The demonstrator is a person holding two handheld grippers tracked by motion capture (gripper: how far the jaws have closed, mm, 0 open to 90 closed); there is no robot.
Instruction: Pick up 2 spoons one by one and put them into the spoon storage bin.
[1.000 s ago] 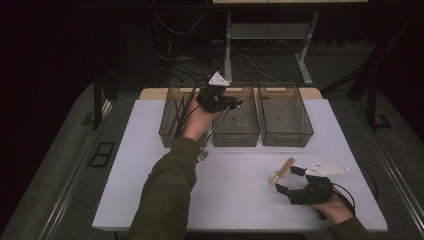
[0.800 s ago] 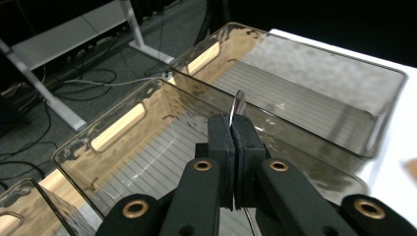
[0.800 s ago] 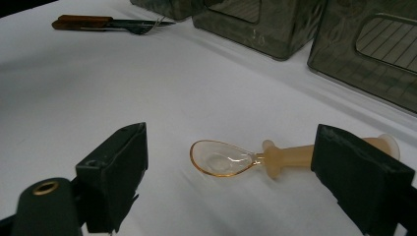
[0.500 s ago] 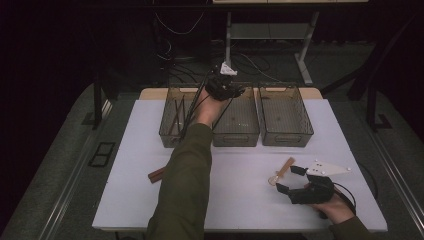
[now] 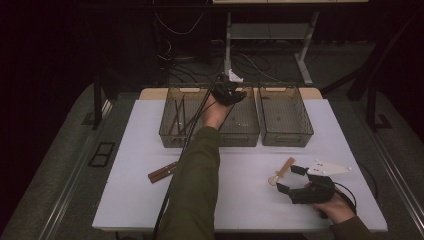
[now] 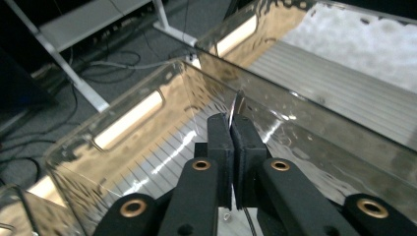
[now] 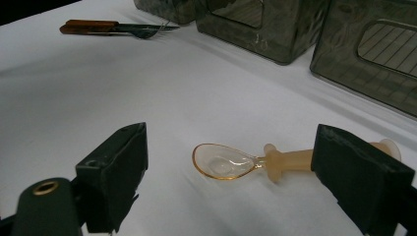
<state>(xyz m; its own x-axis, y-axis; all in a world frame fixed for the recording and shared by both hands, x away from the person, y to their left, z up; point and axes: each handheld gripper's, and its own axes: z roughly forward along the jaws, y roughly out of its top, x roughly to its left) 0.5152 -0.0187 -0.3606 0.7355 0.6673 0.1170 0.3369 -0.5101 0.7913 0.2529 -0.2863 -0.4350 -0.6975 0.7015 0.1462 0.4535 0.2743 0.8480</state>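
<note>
My left gripper (image 5: 227, 92) reaches down into the middle clear bin (image 5: 246, 136). In the left gripper view its pads (image 6: 220, 135) stand almost together with a thin metal utensil (image 6: 239, 102) pinched edge-on between them. The jaws have just been opening slightly. My right gripper (image 5: 290, 179) rests low on the white table with its jaws wide apart. An amber spoon (image 7: 226, 162) with a beige handle lies on the table between those jaws, untouched, and appears in the high view as the spoon (image 5: 282, 170).
Three clear bins stand in a row at the table's far edge: the left bin (image 5: 167, 131) holds several dark sticks, and the right bin (image 5: 289, 136) is beside the middle one. A wooden-handled fork (image 5: 162, 173) lies on the table (image 5: 125, 200) at front left.
My left hand has moved to the right and lower, from the edge of the left bin into the middle bin. The right gripper has stayed in place.
</note>
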